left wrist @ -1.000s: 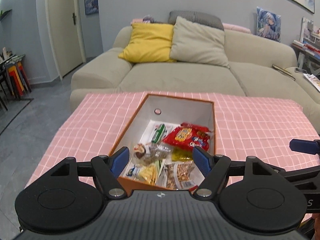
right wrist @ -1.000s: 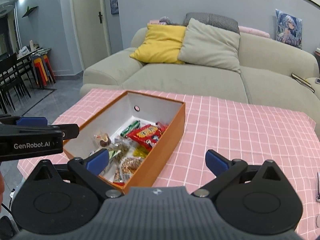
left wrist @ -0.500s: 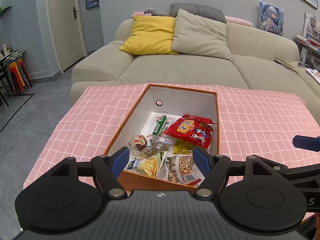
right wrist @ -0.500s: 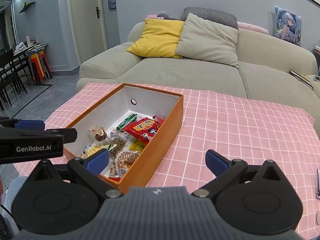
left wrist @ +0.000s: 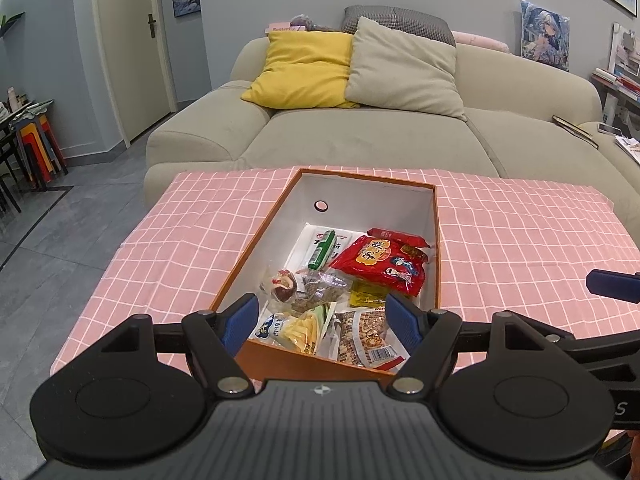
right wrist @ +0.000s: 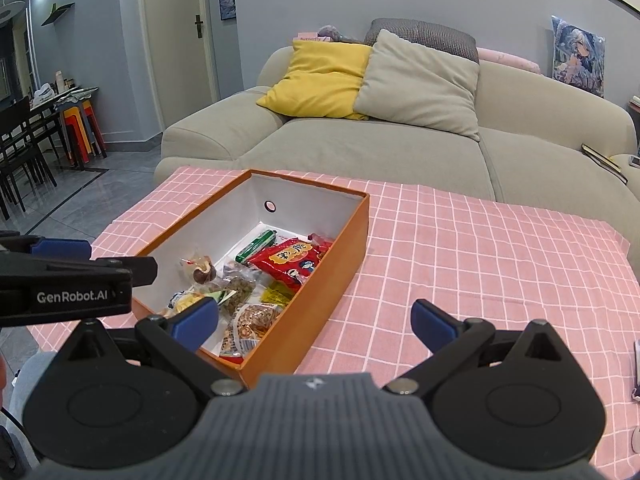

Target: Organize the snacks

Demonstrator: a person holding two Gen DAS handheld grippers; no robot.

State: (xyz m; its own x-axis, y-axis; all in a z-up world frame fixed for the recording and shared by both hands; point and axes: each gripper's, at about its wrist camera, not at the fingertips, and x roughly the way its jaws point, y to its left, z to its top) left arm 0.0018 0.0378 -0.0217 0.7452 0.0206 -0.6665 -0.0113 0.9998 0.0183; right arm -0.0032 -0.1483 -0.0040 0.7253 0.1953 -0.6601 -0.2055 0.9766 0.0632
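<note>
Snacks [left wrist: 340, 292] lie loose inside the orange box [left wrist: 437, 240], which sits on the pink checked tablecloth [left wrist: 520, 232] toward its left side; your left gripper [left wrist: 322, 318] hovers at the box's near end, jaws wide apart and holding nothing; your right gripper [right wrist: 316, 316] hangs at the near right corner of the box, jaws likewise wide and unloaded; nearest you lies a peanut packet [left wrist: 368, 338], farther in a red bag [left wrist: 380, 262], then a green stick pack [left wrist: 323, 250]; beyond the table's far edge stands a beige sofa [left wrist: 360, 140] with a yellow cushion [left wrist: 300, 70].
</note>
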